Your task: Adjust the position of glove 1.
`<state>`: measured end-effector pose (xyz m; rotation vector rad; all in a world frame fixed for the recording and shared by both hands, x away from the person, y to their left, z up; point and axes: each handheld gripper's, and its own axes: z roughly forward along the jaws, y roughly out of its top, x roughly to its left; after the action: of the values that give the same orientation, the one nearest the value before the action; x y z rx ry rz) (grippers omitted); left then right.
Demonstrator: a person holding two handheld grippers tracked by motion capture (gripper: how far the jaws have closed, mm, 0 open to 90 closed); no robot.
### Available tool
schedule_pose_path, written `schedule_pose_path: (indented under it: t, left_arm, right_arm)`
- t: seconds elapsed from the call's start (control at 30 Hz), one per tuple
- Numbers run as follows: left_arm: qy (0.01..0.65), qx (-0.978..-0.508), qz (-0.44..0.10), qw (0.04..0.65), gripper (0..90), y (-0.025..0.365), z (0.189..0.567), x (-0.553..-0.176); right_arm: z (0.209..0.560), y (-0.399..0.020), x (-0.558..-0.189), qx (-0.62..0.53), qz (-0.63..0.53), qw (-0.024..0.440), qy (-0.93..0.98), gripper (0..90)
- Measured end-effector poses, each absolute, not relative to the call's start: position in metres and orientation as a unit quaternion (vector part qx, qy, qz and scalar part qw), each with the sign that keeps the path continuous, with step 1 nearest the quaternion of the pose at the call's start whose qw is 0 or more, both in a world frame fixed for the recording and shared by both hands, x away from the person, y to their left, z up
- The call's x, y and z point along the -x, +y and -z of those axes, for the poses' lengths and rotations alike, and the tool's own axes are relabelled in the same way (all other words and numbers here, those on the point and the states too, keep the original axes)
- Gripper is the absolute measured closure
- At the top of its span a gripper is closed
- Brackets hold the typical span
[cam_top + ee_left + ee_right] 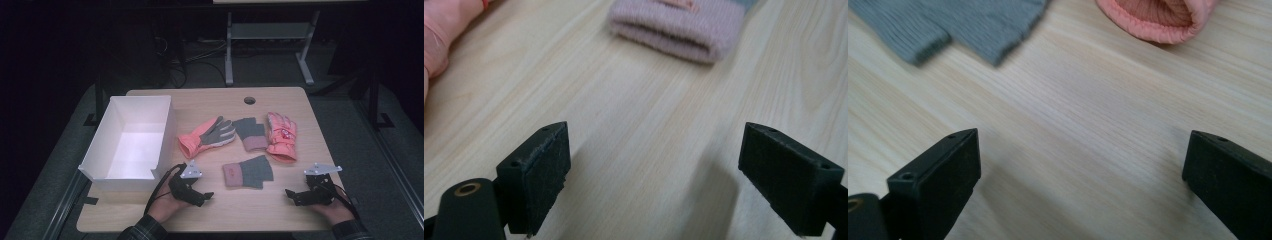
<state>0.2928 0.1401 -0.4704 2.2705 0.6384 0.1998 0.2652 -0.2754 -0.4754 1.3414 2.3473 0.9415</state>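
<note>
Nearest me, the left gripper [196,192] rests on the table [260,212], fingers [536,172] spread and empty; the right gripper [300,196] rests likewise, fingers wide with nothing between. The near grey glove [248,172] lies between them, just beyond. Being soft knit, it may bunch or slip from a shallow pinch. The white box [131,141] at left holds nothing.

White open box [131,145] at desk's [280,210] left edge. Salmon-and-grey glove [207,136] just right of box. Grey fingerless glove [250,133] beside pink ski glove [281,136], touching. Round cable hole [249,100] near far edge. Metal frame [267,45] on floor beyond.
</note>
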Motion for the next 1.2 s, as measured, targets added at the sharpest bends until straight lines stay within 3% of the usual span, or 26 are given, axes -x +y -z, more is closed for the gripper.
schedule_pose_path:
  t: [0.17,0.37,0.63,0.67,0.73,0.77,0.83,1.2]
  left_arm:
    - [0.242,-0.893,-0.078,0.372,14.6,0.135,0.466,-0.292]
    - [0.234,-0.893,-0.071,0.377,24.0,0.127,0.457,-0.294]
    - [0.229,-0.897,-0.078,0.371,57.1,0.114,0.442,-0.303]
    - [0.227,-0.898,-0.077,0.369,57.1,0.112,0.44,-0.306]
    - [0.223,-0.899,-0.073,0.369,73.3,0.108,0.437,-0.309]
    - [0.219,-0.902,-0.074,0.365,73.3,0.106,0.436,-0.311]
    - [0.214,-0.903,-0.075,0.364,88.1,0.1,0.433,-0.315]
    - [0.204,-0.911,-0.065,0.354,89.6,0.062,0.434,-0.348]
  right_arm:
    - [0.475,-0.276,-0.265,-0.461,-0.318,0.139,0.817,1.7]
    - [0.467,-0.277,-0.263,-0.458,-0.336,0.146,0.81,1.7]
    - [0.455,-0.273,-0.258,-0.442,-0.349,0.161,0.81,1.7]
    - [0.455,-0.272,-0.258,-0.442,-0.349,0.162,0.81,1.7]
    - [0.454,-0.271,-0.258,-0.439,-0.349,0.159,0.813,1.7]
    - [0.454,-0.271,-0.258,-0.439,-0.349,0.159,0.813,1.7]
    - [0.453,-0.27,-0.258,-0.437,-0.35,0.159,0.813,1.7]
    - [0.452,-0.269,-0.257,-0.433,-0.351,0.162,0.814,1.7]
